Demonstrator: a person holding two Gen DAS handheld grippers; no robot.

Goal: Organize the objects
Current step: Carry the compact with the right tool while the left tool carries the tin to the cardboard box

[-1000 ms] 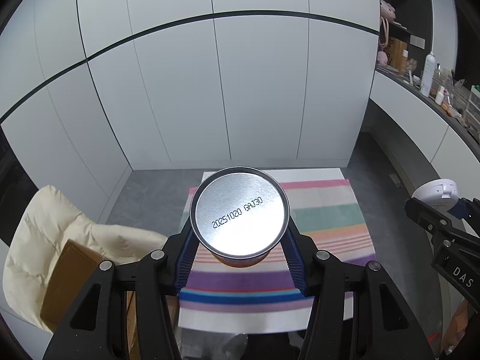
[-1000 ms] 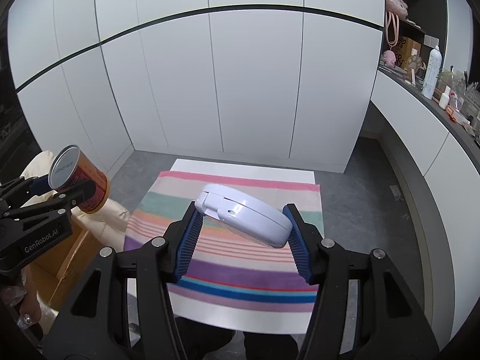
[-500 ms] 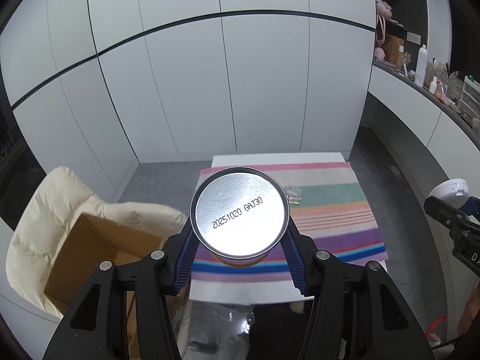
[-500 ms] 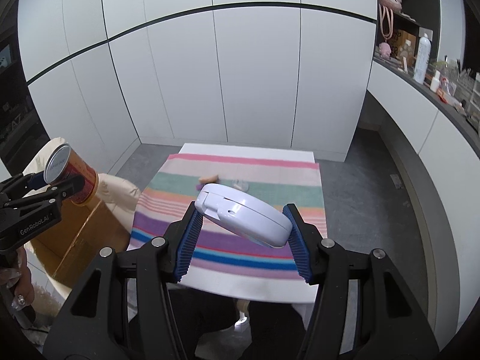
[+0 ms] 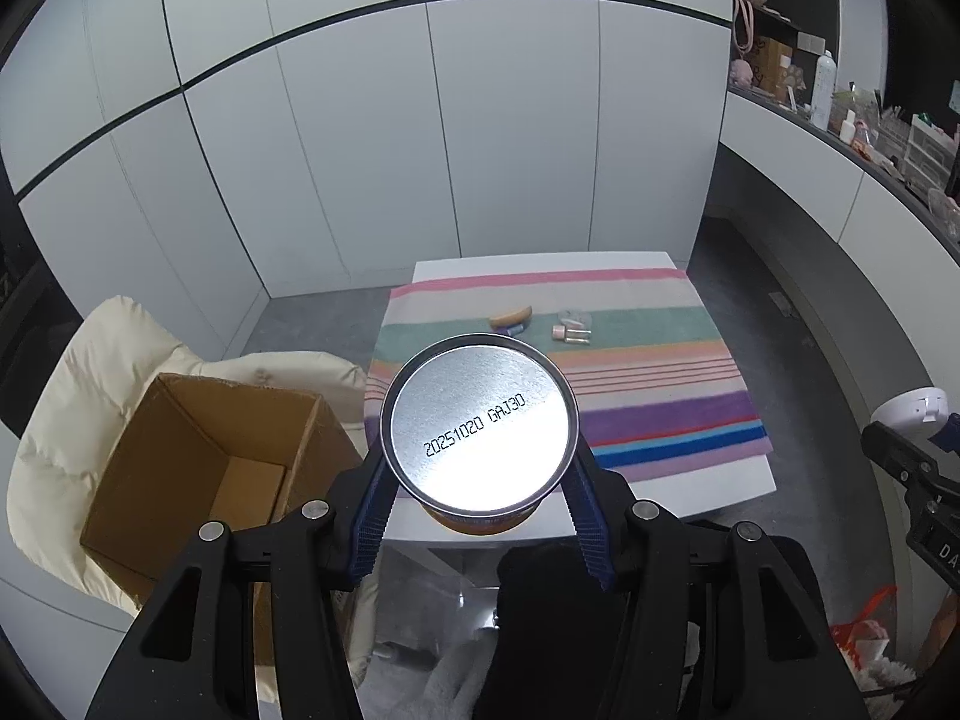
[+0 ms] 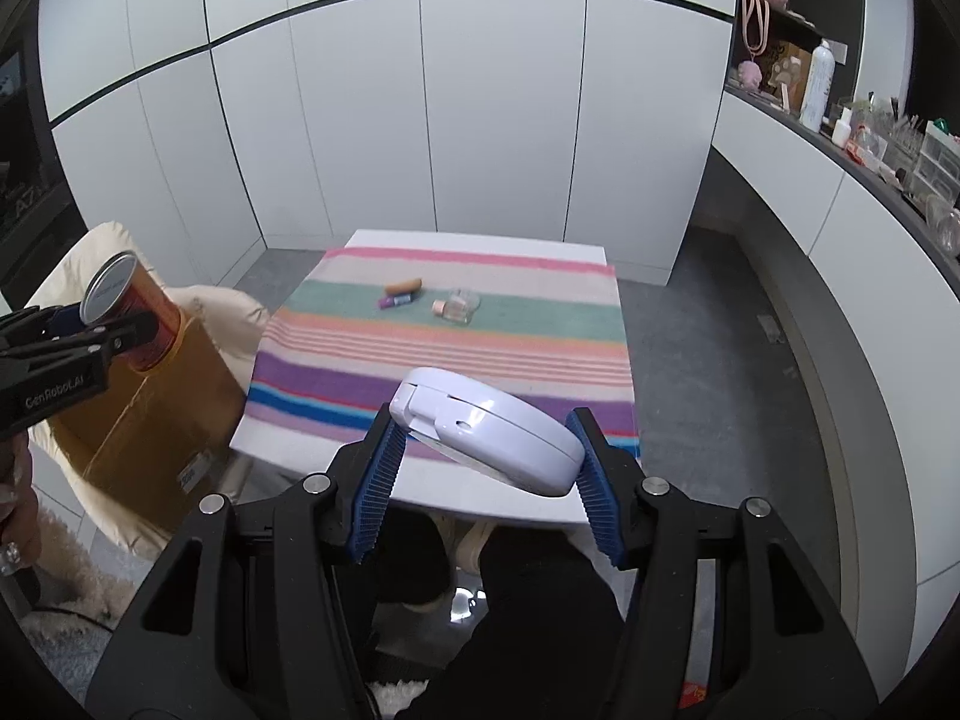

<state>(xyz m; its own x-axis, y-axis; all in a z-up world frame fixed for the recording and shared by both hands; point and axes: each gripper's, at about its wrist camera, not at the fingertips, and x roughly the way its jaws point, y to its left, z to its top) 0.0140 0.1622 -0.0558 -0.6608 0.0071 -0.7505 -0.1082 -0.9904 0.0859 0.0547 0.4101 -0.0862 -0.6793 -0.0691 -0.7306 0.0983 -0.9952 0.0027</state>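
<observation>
My left gripper (image 5: 480,492) is shut on an orange can (image 5: 479,429) whose silver date-stamped end faces the camera; in the right wrist view the same can (image 6: 129,312) hangs above an open cardboard box (image 6: 144,414). My right gripper (image 6: 486,456) is shut on a white round compact case (image 6: 486,435), held tilted over the near edge of the table. On the striped cloth (image 6: 450,354) lie a small brown piece (image 6: 405,285), a purple tube (image 6: 395,300) and a clear little bottle (image 6: 456,306).
The open cardboard box (image 5: 210,468) rests on a cream padded chair (image 5: 90,372) left of the white table (image 5: 690,492). White cabinet doors (image 5: 420,150) stand behind. A cluttered counter (image 6: 870,138) runs along the right wall. A person's dark-clothed legs (image 6: 510,588) show below.
Both grippers pulled back from the table and sank a little, each keeping its grip. The small items on the cloth and the open box have come into view.
</observation>
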